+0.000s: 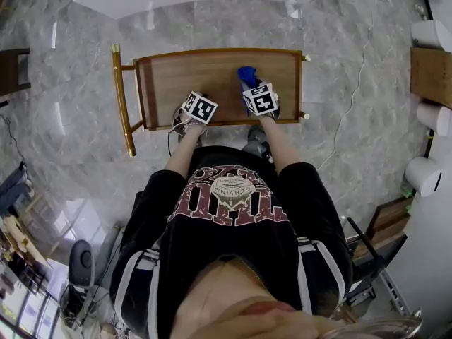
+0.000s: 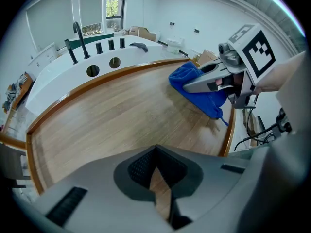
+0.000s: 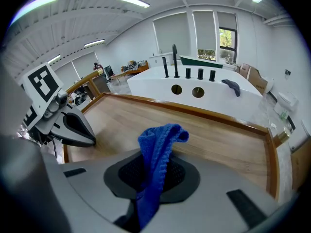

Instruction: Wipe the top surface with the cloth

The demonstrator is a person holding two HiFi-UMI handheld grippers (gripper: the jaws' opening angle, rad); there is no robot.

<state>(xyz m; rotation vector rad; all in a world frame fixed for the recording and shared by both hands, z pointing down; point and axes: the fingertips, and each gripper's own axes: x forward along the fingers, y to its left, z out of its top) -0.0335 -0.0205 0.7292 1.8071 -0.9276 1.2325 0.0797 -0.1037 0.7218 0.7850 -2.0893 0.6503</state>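
Note:
The top surface is a brown wooden tabletop (image 1: 191, 76) with a raised gold-trimmed rim. My right gripper (image 1: 252, 85) is over its right half, shut on a blue cloth (image 1: 247, 75). In the right gripper view the cloth (image 3: 158, 149) stands up in a fold from between the jaws, above the wood (image 3: 218, 144). In the left gripper view the cloth (image 2: 199, 93) hangs from the right gripper (image 2: 187, 87) and touches the wood near the right rim. My left gripper (image 1: 199, 103) is at the near edge, left of the right one, jaws shut on nothing (image 2: 156, 178).
A gold handle bar (image 1: 120, 97) runs along the table's left end. Beyond the far edge stands a white counter (image 3: 194, 89) with black taps and two round holes. A cable (image 1: 353, 97) lies on the marble floor to the right, with white rolls (image 1: 431, 34) and boxes further right.

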